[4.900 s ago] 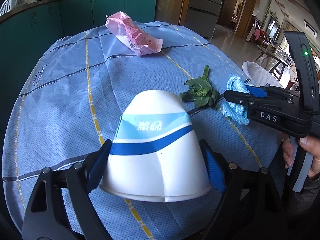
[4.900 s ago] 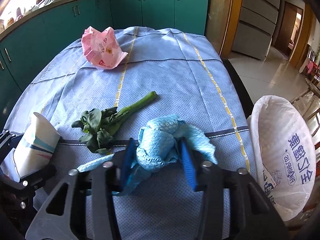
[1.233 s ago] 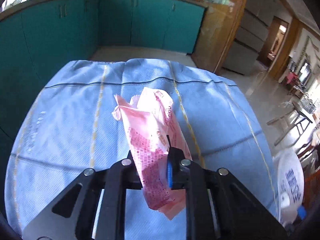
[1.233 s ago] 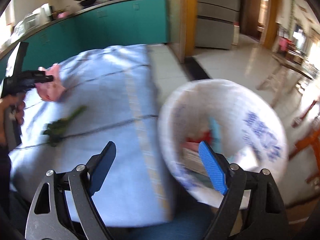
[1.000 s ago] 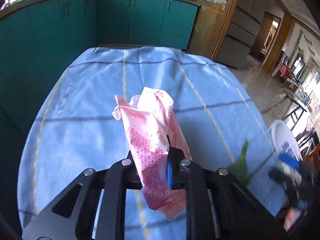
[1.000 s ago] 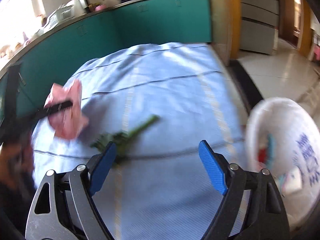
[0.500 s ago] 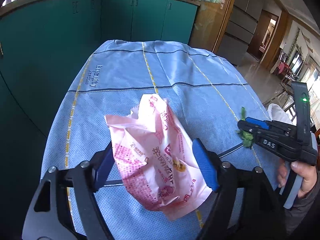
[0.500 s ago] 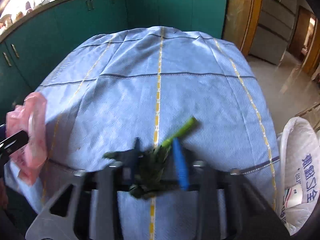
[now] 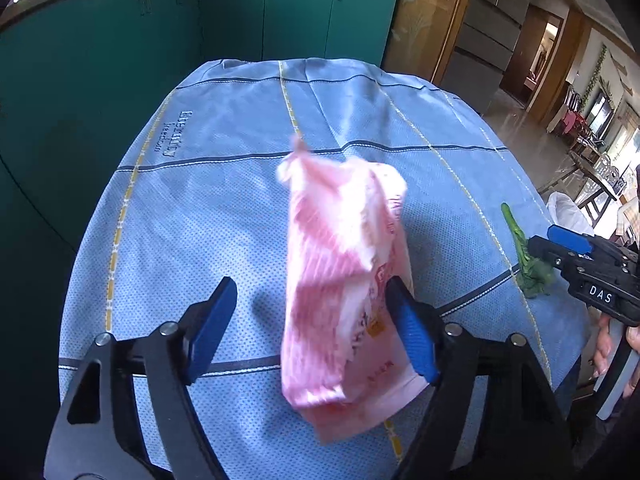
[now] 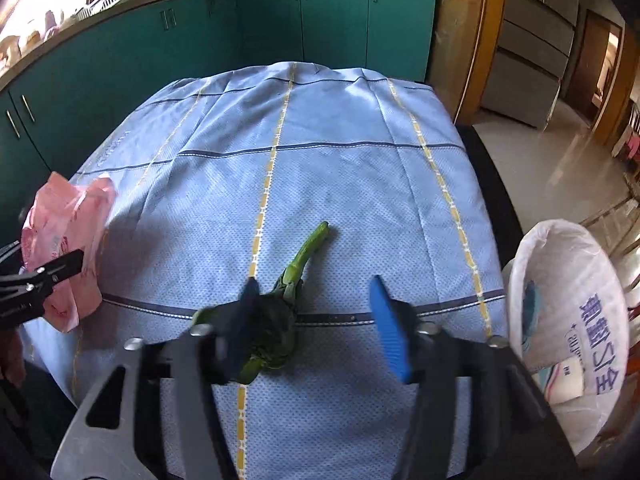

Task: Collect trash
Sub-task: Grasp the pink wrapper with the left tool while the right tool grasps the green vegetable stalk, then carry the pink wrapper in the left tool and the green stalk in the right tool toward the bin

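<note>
A pink plastic wrapper (image 9: 344,280) lies blurred between the spread jaws of my left gripper (image 9: 316,332), leaning on the right finger; the gripper is open. The wrapper also shows at the table's left edge in the right wrist view (image 10: 68,248). A green vegetable stalk (image 10: 280,312) lies on the blue tablecloth (image 10: 320,160). My right gripper (image 10: 316,332) is open, its left finger against the leafy end, blurred. The right gripper also shows in the left wrist view (image 9: 560,248) beside the stalk (image 9: 524,256).
A white trash bag (image 10: 568,328) with trash inside hangs open off the table's right edge; it also shows in the left wrist view (image 9: 568,212). Teal cabinets (image 10: 200,40) stand behind the table. A tiled floor and doorway lie to the right.
My left gripper has opened wider and the pink wrapper has slipped loose. My right gripper, shut on the vegetable stalk half a second ago, has opened around it.
</note>
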### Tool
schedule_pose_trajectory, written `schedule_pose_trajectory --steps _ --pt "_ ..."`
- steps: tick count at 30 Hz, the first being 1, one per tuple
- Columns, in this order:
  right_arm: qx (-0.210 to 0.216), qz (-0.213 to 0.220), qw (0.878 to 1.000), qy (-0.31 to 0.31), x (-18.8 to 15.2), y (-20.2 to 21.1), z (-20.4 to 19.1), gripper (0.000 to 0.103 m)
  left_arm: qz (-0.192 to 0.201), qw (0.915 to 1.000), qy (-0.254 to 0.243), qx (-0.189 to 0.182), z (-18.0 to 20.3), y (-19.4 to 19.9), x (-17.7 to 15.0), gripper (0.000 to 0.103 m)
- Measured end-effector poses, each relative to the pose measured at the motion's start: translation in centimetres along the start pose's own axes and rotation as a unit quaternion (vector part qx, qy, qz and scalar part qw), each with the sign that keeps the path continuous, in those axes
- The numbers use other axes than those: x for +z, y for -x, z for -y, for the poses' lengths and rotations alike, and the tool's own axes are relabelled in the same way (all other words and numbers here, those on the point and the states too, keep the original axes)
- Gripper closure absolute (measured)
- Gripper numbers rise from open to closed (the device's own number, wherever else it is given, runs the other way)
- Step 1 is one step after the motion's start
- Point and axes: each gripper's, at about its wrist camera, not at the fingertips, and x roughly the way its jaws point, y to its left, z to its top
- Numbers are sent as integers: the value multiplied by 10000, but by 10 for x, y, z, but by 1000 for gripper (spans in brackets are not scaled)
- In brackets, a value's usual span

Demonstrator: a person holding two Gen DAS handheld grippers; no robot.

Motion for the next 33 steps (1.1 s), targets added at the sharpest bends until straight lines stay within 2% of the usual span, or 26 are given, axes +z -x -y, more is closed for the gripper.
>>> schedule_pose_trajectory --steps 8,10,12,14,16,17,24,31,33 --pt "30 -199 9995 225 -8 -19 -21 45 -9 10000 -46 -44 8 -5 1 24" --pt "26 -118 9995 292 -10 -18 -25 52 -33 10000 -69 -59 10 -7 1 23" --pt "111 -90 9994 316 -11 -16 -27 71 -46 9999 -125 -62 14 -8 1 24" --pt "225 -96 9990 364 -11 -15 -28 79 -51 9997 -216 -86 20 -9 0 31" --pt "197 -83 9988 438 -13 -13 -29 81 -38 9995 -277 -156 24 -8 0 47" --pt "220 -80 9988 437 -14 -12 -29 81 -28 9994 -301 -181 26 -7 0 51" --pt "178 12 9991 379 -19 -3 -24 82 88 9988 -466 -135 35 2 1 61" --pt "26 -13 9989 461 -27 11 -14 80 190 9977 -583 -273 44 18 2 59" --pt "-51 7 9989 457 -27 12 -11 60 199 9977 -581 -298 46 19 2 54"
